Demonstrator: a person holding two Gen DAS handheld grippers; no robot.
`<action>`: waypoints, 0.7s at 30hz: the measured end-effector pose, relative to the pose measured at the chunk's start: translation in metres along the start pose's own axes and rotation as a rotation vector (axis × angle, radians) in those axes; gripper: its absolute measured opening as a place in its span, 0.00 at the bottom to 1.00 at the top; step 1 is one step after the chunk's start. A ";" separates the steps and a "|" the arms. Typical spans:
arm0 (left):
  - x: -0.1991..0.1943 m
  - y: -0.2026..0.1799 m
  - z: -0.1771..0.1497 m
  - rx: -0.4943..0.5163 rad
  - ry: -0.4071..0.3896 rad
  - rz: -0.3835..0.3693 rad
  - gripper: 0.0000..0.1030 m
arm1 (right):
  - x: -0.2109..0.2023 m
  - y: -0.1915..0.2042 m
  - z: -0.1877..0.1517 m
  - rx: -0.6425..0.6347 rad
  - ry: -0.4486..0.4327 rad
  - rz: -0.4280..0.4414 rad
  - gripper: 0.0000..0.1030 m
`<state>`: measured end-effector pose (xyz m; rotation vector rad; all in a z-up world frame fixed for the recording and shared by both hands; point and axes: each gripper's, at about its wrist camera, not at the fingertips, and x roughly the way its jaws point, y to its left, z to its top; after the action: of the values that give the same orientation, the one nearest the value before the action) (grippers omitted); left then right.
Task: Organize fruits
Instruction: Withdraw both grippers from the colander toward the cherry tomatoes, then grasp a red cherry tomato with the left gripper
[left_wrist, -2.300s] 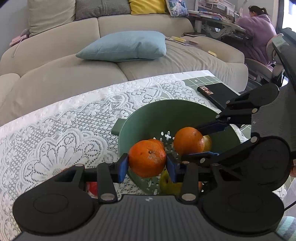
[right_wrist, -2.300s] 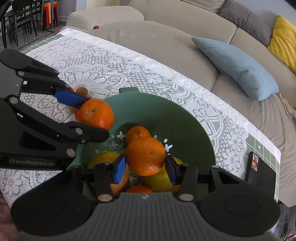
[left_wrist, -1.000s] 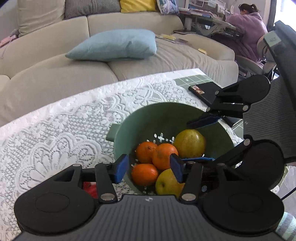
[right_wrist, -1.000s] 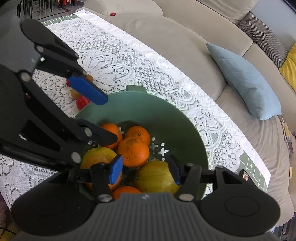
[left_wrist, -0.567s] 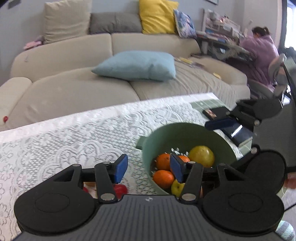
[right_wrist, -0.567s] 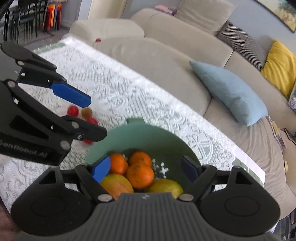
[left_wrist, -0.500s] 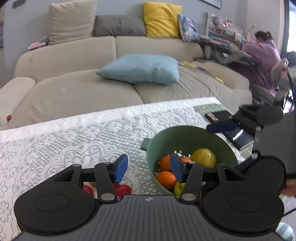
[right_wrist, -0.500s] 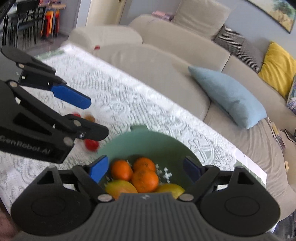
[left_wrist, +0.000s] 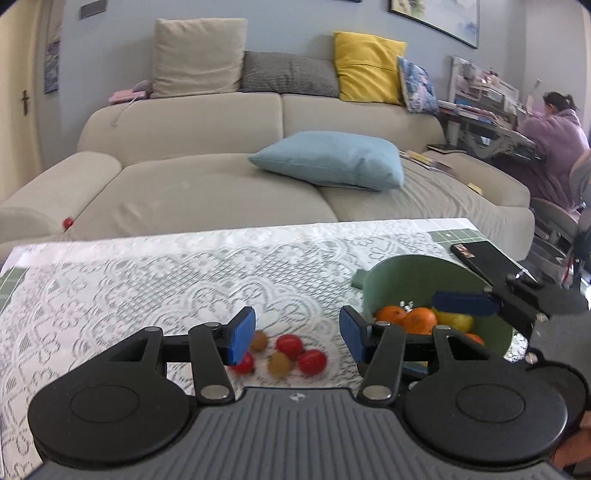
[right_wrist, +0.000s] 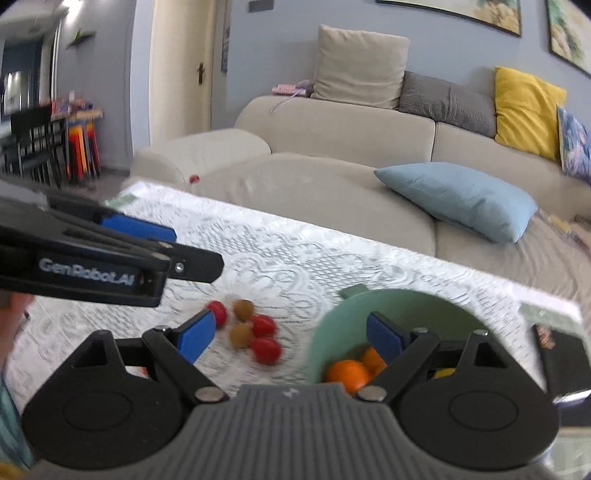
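On the lace cloth (left_wrist: 155, 273), small round fruits (left_wrist: 291, 345) look light and roll-prone; left gripper (left_wrist: 297, 334) and right gripper (right_wrist: 291, 332), both empty with jaws parted, should pinch each across its middle.

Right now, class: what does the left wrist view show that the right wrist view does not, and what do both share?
Only the left wrist view shows a seated person in purple at a cluttered desk.

Only the right wrist view shows dark chairs and a doorway at far left.

Both show the green bowl holding oranges, small red and brown fruits on the lace tablecloth, the blue cushion, and both grippers open and empty.
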<state>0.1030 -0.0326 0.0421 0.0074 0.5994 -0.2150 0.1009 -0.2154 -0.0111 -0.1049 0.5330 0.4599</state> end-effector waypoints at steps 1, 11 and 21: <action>-0.002 0.004 -0.003 -0.009 0.000 0.002 0.60 | -0.001 0.005 -0.004 0.013 -0.013 0.003 0.83; -0.004 0.039 -0.036 -0.088 0.038 0.029 0.60 | -0.004 0.035 -0.026 0.037 -0.094 -0.039 0.81; 0.003 0.061 -0.074 -0.087 0.064 0.036 0.59 | 0.021 0.052 -0.052 -0.016 -0.040 -0.014 0.56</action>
<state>0.0761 0.0311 -0.0240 -0.0594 0.6717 -0.1543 0.0692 -0.1720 -0.0650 -0.1148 0.4892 0.4519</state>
